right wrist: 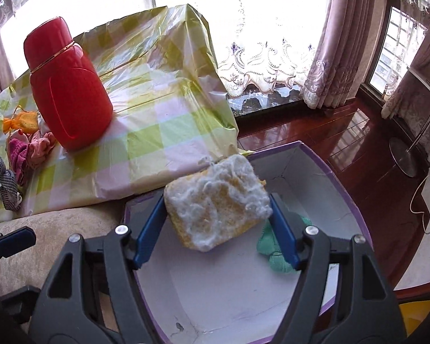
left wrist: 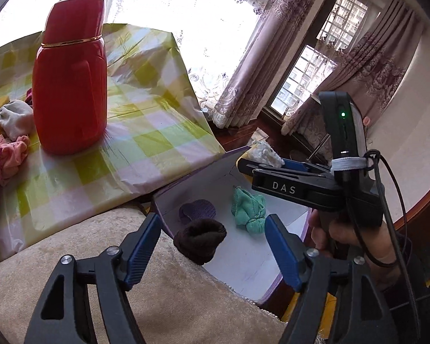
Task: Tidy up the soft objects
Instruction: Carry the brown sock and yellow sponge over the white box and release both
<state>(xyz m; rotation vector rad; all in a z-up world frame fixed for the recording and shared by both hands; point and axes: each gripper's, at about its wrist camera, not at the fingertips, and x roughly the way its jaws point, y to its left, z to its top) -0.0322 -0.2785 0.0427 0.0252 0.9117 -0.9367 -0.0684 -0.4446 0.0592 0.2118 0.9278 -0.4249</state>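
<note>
My right gripper [right wrist: 218, 215] is shut on a fluffy white and yellow sponge [right wrist: 215, 209] and holds it above a white box with a purple rim [right wrist: 324, 166]. In the left wrist view the right gripper [left wrist: 261, 163] reaches over the box [left wrist: 243, 266] from the right. My left gripper [left wrist: 212, 246] is open, with a dark brown rolled sock [left wrist: 200, 239] between its fingers, untouched, at the box's near rim. A green cloth [left wrist: 248, 210] and a purple sock [left wrist: 197, 210] lie in the box. Several pink, grey and orange soft items [left wrist: 11, 134] lie on the checked tablecloth [left wrist: 146, 132].
A tall red thermos [left wrist: 70, 86] stands on the table near the pile. A beige cushion [left wrist: 129, 301] lies under my left gripper. Curtains, windows and a dark wooden floor [right wrist: 315, 132] lie beyond the table. A checked fabric item [right wrist: 5, 183] sits at the table's left edge.
</note>
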